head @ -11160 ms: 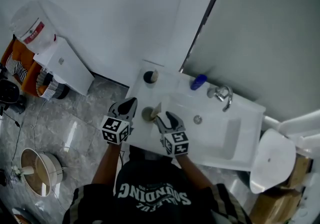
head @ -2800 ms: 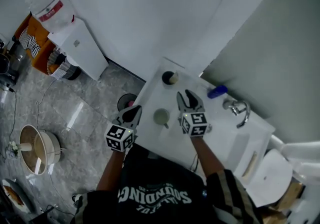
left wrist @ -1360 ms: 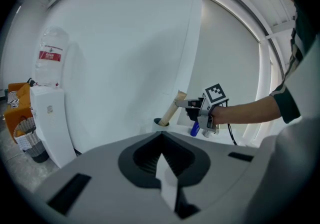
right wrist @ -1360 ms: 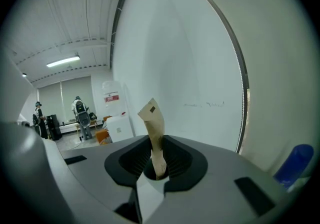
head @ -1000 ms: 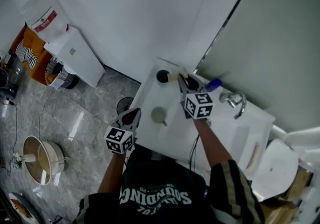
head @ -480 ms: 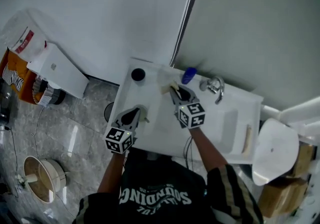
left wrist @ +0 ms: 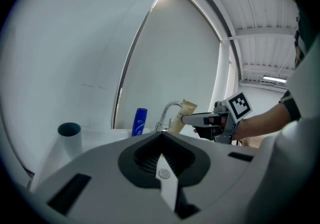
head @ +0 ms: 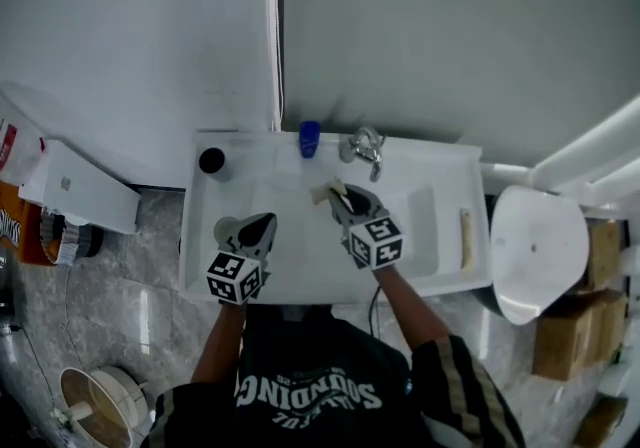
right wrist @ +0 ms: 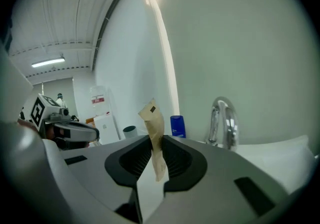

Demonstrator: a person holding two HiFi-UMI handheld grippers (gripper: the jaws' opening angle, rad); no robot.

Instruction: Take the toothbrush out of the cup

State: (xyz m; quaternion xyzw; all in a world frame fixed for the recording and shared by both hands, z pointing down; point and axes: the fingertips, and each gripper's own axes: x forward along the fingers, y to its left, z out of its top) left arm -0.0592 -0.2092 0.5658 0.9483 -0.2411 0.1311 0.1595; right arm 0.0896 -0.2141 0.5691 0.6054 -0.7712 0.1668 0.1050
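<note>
My right gripper (head: 343, 200) is shut on a toothbrush in a tan paper wrapper (head: 326, 192), held over the white basin (head: 420, 226) just in front of the faucet (head: 365, 147). In the right gripper view the wrapper (right wrist: 154, 128) stands upright, pinched between the pads. The dark-mouthed cup (head: 210, 161) stands at the counter's back left corner, apart from both grippers. My left gripper (head: 259, 229) hovers at the counter's front left beside a pale cup (head: 228, 232); its jaws are together with nothing in them. From the left gripper view, the right gripper (left wrist: 196, 118) and wrapper (left wrist: 178, 120) show ahead.
A blue bottle (head: 309, 138) stands against the wall left of the faucet. Another tan wrapped stick (head: 465, 239) lies on the counter's right edge. A white round lid (head: 535, 256) and cardboard boxes (head: 575, 336) are to the right; a white cabinet (head: 75, 186) stands left.
The right gripper has carried the wrapped toothbrush from beside the dark cup over to the basin near the faucet. The left gripper has come up beside the pale cup. The head view swung round.
</note>
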